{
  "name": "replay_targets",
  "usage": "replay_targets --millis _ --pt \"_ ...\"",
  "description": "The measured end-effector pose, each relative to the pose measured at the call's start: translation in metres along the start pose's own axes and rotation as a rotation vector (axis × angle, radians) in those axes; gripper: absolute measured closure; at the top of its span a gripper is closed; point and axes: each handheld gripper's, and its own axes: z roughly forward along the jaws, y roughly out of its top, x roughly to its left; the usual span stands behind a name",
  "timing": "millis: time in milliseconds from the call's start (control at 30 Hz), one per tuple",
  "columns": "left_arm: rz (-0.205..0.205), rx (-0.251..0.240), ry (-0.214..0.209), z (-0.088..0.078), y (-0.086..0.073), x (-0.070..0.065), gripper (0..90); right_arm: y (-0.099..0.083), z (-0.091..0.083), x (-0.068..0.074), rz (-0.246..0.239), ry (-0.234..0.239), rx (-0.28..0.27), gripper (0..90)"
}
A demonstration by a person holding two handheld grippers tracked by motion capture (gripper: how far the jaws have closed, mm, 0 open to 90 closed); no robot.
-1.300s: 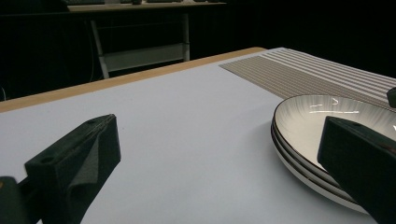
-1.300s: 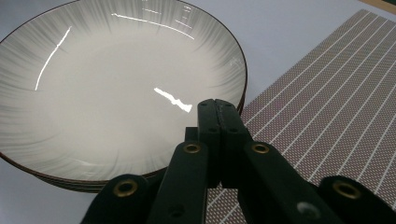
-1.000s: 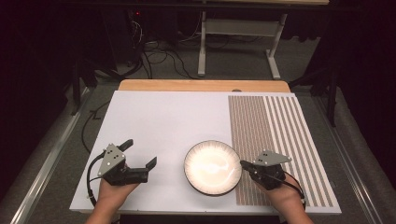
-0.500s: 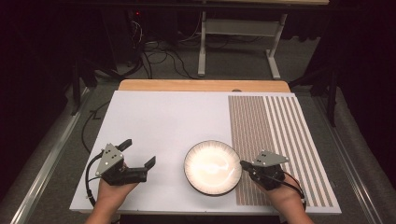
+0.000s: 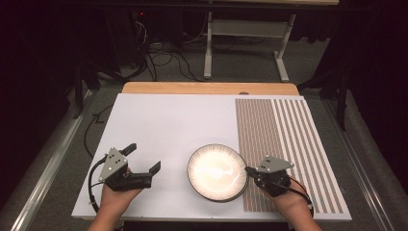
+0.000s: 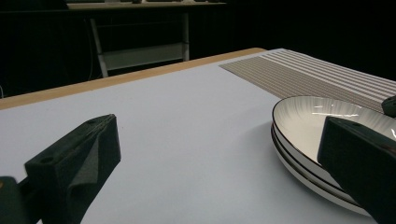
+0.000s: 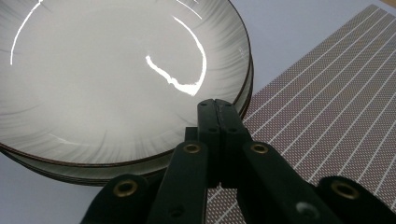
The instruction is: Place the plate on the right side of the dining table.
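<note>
Glazed ceramic plates, stack of two or three, near front edge of white board, partly over striped mat. Hard, slick, breakable, weighty I judge. My right tongs pressed together at stack's right rim, pinching nothing. My left tongs spread wide, well apart. Best hold: rim. Open room behind and left.

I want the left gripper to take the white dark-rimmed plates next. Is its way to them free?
Probably yes. The left gripper stands open beside the stack of white dark-rimmed plates, with bare white table between them. The right gripper, jaws together, sits at the stack's far rim, off that path.
</note>
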Motion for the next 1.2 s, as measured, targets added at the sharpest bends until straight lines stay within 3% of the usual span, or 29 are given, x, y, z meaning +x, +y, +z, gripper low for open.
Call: replay_targets --millis 467,1200 --pt "0.001 0.001 -0.006 0.0004 0.0001 -0.0006 0.2 0.0049 0.0089 0.0060 0.007 0.053 -0.003 90.0" --pt "0.002 -0.001 -0.004 -0.0002 0.0005 -0.0008 0.2 0.0043 0.0100 0.0060 0.017 0.064 -0.006 90.0"
